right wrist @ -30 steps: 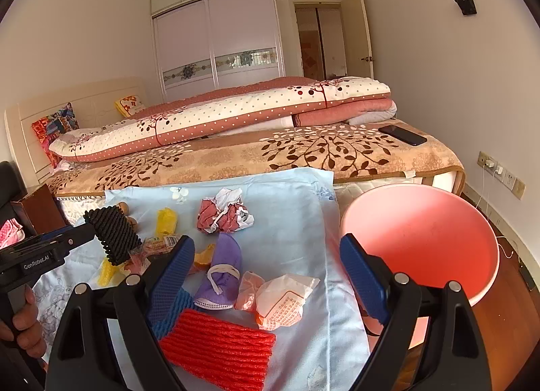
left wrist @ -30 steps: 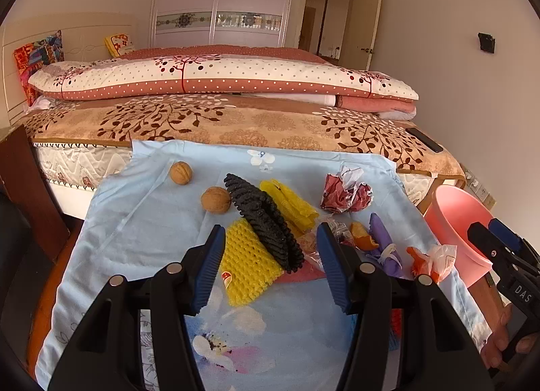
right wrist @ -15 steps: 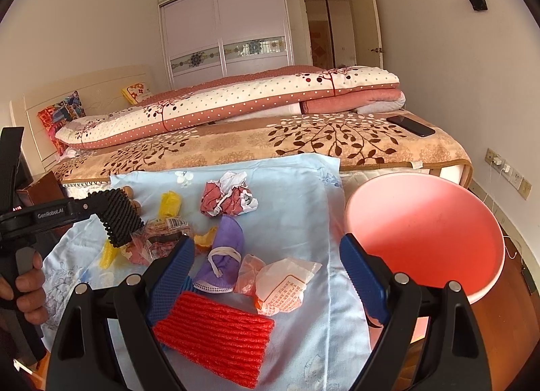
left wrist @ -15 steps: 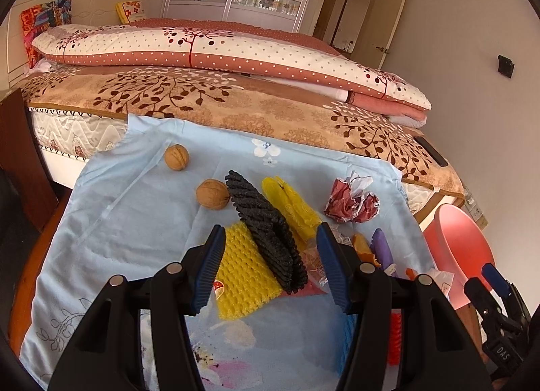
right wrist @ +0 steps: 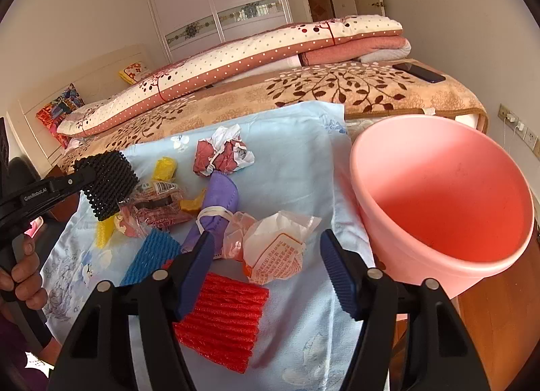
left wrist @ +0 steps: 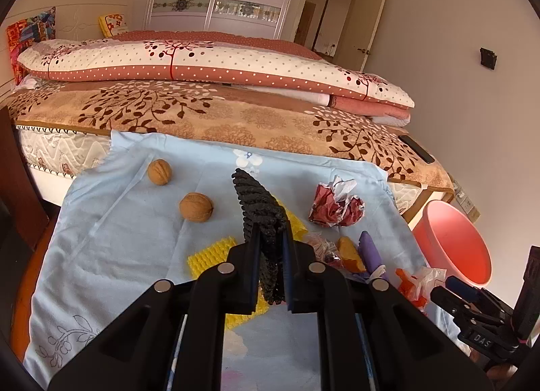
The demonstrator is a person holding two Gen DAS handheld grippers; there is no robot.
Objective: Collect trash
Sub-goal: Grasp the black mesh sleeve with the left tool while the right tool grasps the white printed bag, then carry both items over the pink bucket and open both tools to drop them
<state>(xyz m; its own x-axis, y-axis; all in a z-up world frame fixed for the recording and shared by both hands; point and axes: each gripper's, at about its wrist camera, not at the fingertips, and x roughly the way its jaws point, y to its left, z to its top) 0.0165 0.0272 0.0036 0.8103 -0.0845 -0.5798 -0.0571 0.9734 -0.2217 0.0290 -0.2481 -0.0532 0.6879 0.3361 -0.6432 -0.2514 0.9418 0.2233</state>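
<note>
Left gripper (left wrist: 271,262): fingers pressed onto the black foam net (left wrist: 260,212), which is lifted off the blue cloth (left wrist: 111,222) (its far end sticks up past the fingertips).
Right gripper (right wrist: 266,269): spread wide, holding nothing, hanging over the white plastic bag (right wrist: 276,249).
Pink bucket (right wrist: 438,202): landmark, just off the cloth's right edge.
Left of bucket: white plastic bag, purple mask (right wrist: 216,202), crumpled red paper (right wrist: 222,154), red foam net (right wrist: 222,320).
Farther left: blue foam net (right wrist: 152,256), yellow foam net (left wrist: 209,252), two walnuts (left wrist: 196,207).
</note>
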